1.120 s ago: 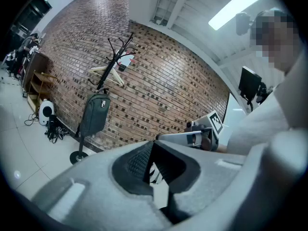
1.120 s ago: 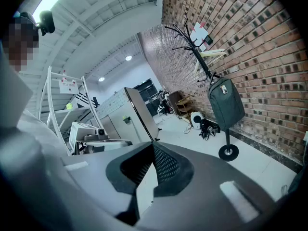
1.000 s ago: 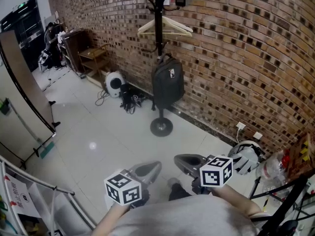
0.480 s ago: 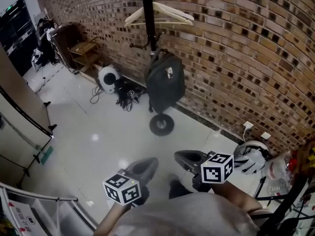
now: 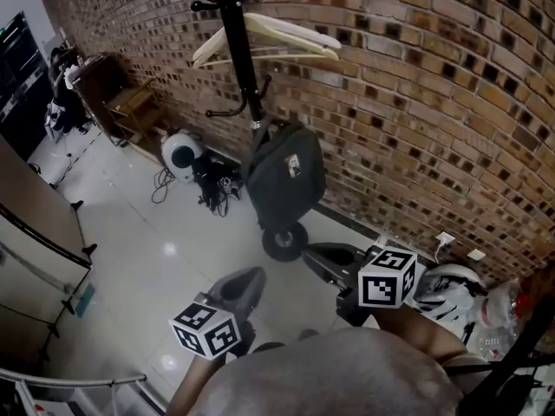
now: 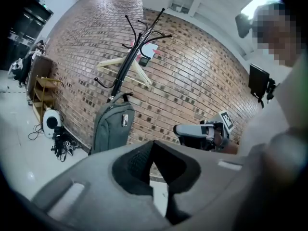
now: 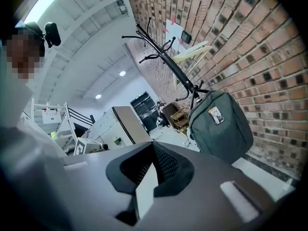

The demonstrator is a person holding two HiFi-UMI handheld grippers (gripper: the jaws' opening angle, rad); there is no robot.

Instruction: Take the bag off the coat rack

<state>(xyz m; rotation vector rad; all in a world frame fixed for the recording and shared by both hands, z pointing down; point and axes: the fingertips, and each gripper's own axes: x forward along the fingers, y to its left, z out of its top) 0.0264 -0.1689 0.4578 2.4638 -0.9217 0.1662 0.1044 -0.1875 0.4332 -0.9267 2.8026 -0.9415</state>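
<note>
A dark grey backpack (image 5: 286, 176) hangs by its top loop from a low hook of the black coat rack (image 5: 236, 50), close to the brick wall. A wooden hanger (image 5: 269, 40) hangs higher up on the rack. My left gripper (image 5: 245, 282) is low at the left, shut and empty, well short of the bag. Beside the rack's round base (image 5: 284, 241), my right gripper (image 5: 316, 256) is shut and empty too. The left gripper view shows the backpack (image 6: 113, 129) ahead beyond my left gripper (image 6: 153, 143). From my right gripper (image 7: 154, 146), the backpack (image 7: 220, 126) is up to the right.
A white round appliance (image 5: 182, 152) and a tangle of black cables (image 5: 212, 189) lie on the floor left of the rack. A wooden shelf (image 5: 130, 102) stands further left. A white helmet (image 5: 447, 286) lies at the right, near a wall socket (image 5: 446, 238).
The rack and bag have come nearer and lower in the head view, and look larger. Both grippers stay low in front of the body, shut and empty.
</note>
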